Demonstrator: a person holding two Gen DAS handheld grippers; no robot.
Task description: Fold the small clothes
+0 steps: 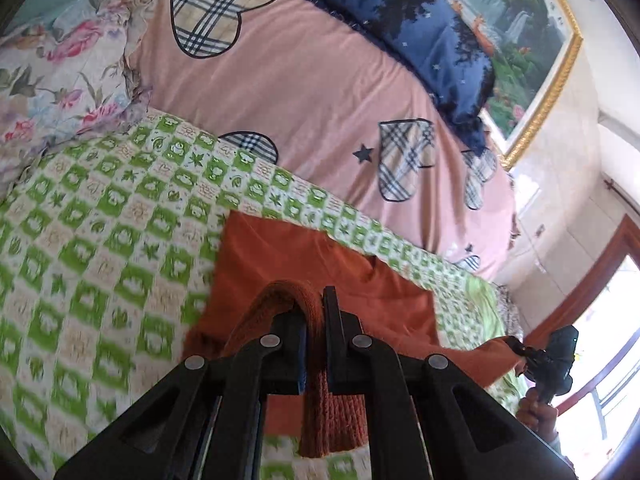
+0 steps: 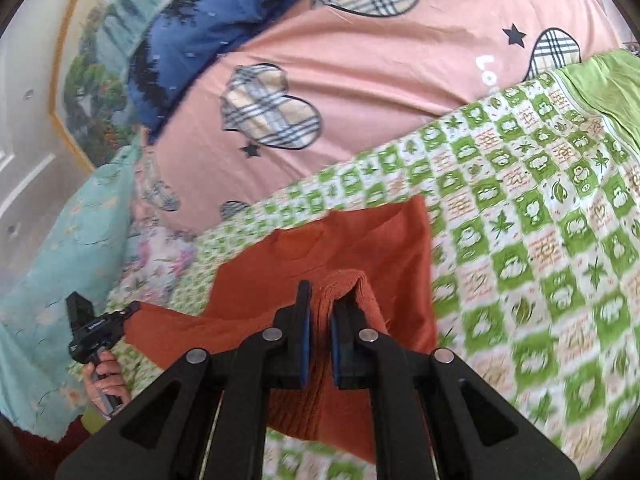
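Note:
A rust-orange knit garment point(image 1: 320, 264) lies on the green-and-white checked blanket point(image 1: 104, 216), its near end lifted off the bed. My left gripper point(image 1: 315, 300) is shut on its ribbed edge, which bunches up between the black fingers. In the right wrist view the same orange garment point(image 2: 360, 240) stretches between both hands. My right gripper point(image 2: 320, 300) is shut on another bunch of the ribbed edge. The left gripper shows again at that view's left point(image 2: 120, 316), and the right gripper shows at the left wrist view's far right point(image 1: 524, 350), each pinching a corner of the cloth.
A pink duvet point(image 1: 304, 80) with plaid hearts covers the bed behind the blanket. A navy starred pillow point(image 1: 420, 28) lies by a gold-framed landscape picture point(image 1: 532, 52). A floral pillow point(image 1: 52, 80) sits at the left. A person's hand point(image 2: 106, 380) grips the left tool's handle.

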